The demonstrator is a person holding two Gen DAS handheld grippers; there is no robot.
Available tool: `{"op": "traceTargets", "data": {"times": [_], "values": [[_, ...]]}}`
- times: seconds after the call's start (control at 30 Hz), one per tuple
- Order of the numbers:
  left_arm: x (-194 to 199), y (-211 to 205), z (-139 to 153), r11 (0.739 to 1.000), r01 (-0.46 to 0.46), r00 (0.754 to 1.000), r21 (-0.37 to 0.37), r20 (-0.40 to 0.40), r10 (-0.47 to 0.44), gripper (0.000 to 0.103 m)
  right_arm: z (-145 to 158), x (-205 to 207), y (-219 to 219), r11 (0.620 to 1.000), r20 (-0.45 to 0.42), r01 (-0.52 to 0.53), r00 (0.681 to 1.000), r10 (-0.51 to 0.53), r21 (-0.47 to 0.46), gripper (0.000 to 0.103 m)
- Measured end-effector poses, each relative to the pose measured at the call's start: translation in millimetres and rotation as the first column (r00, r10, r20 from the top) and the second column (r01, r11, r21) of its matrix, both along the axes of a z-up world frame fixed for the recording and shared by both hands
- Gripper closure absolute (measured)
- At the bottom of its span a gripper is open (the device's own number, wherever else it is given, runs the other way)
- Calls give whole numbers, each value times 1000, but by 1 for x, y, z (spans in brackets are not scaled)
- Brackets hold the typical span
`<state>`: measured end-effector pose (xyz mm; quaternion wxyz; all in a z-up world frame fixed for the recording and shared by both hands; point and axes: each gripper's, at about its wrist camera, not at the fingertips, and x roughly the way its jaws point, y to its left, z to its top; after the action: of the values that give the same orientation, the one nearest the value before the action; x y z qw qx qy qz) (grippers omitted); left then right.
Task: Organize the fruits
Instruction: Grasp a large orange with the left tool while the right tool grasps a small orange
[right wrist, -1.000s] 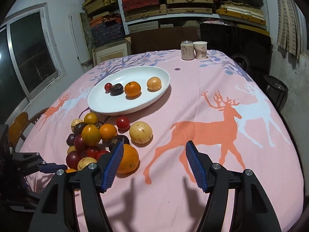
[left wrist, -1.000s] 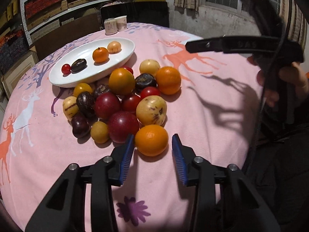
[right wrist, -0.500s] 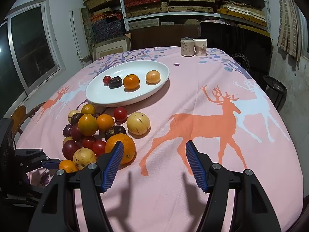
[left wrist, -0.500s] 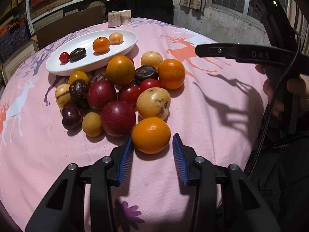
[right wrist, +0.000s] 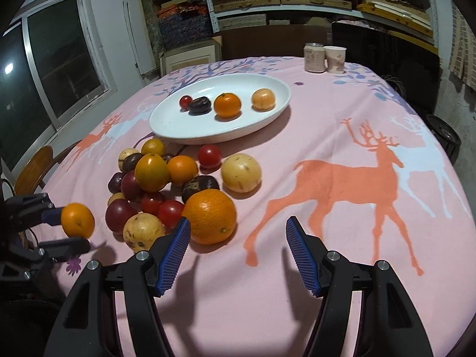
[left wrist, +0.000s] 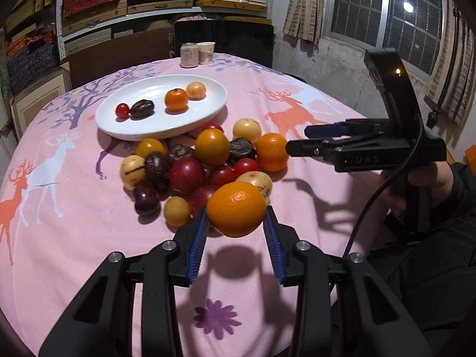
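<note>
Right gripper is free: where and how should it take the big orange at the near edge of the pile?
Grip the big orange across its widest middle, coming from the near, open tablecloth side. It is round, with fruit packed behind and left, so only that approach looks clear. The open right gripper sits right of it; shift left first.

"What is the cloth (right wrist: pixel 342 136) like?"
"Soft and matt, a bit fuzzy."
"And the plate (right wrist: pixel 278 87)?"
"Smooth, shiny white."
"The orange (left wrist: pixel 236 209)?"
"Bumpy skin with a little shine."
"The pads (right wrist: pixel 174 253)?"
"Blue and ridged, on black plastic with silver metal bolts."
</note>
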<state>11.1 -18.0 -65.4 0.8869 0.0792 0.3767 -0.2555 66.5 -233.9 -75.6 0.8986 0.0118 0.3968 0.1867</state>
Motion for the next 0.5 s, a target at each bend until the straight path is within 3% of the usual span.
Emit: {"op": "traceTargets", "data": {"times": [0.3, 0.33, 0.4, 0.5], "values": [[3, 6, -5, 1000, -15, 1000, -3, -16, 15, 66, -9, 20, 20, 999, -45, -27, 999, 28, 20, 37], [2, 6, -5, 1000, -16, 1000, -4, -16, 16, 66, -11, 22, 21, 999, -57, -31, 998, 32, 29, 39], [3, 8, -6, 1000, -20, 1000, -6, -22, 19, 66, -14, 25, 23, 998, -79, -40, 996, 44, 52, 56], [5, 9, -6, 1000, -23, 999, -8, -26, 23, 66, -16, 24, 23, 996, -81, -45, 995, 51, 72, 57]]}}
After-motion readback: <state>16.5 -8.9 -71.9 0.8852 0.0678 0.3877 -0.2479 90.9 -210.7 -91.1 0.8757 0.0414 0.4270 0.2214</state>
